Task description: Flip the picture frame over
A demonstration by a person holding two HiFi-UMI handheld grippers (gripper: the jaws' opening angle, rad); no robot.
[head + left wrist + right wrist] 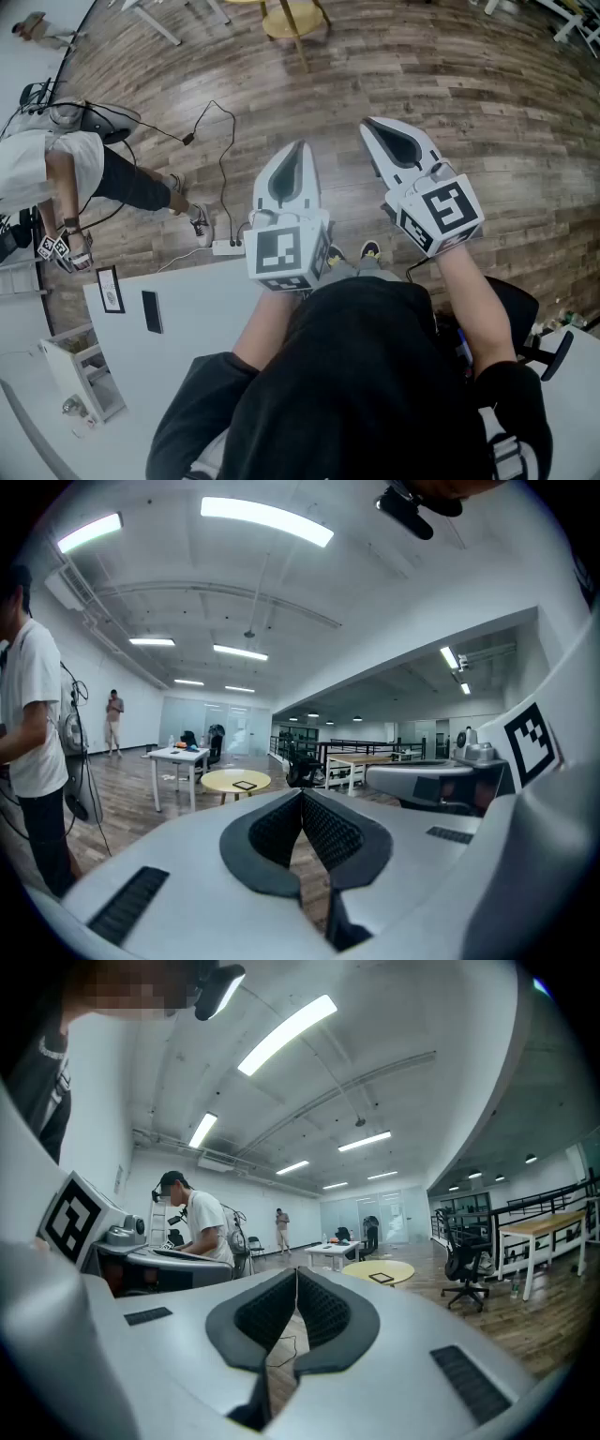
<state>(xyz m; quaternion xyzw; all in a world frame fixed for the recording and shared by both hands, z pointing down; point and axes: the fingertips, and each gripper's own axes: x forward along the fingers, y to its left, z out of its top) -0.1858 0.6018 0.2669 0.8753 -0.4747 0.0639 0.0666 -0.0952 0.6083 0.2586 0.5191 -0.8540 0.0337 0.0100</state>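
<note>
Grip: we find the left hand-held gripper [297, 155] and the right hand-held gripper [372, 127] both clenched, pads tip to tip, nothing between them.
Frame: the picture frame [110, 289] lies flat at the far edge of the white tabletop [202, 319], just beside a black slab [151, 311], well left of both grippers.
Room: we see bare wooden floor [469, 94] ahead; a cable [220, 159] and power strip [228, 247] lie just beyond the tabletop's edge.
</note>
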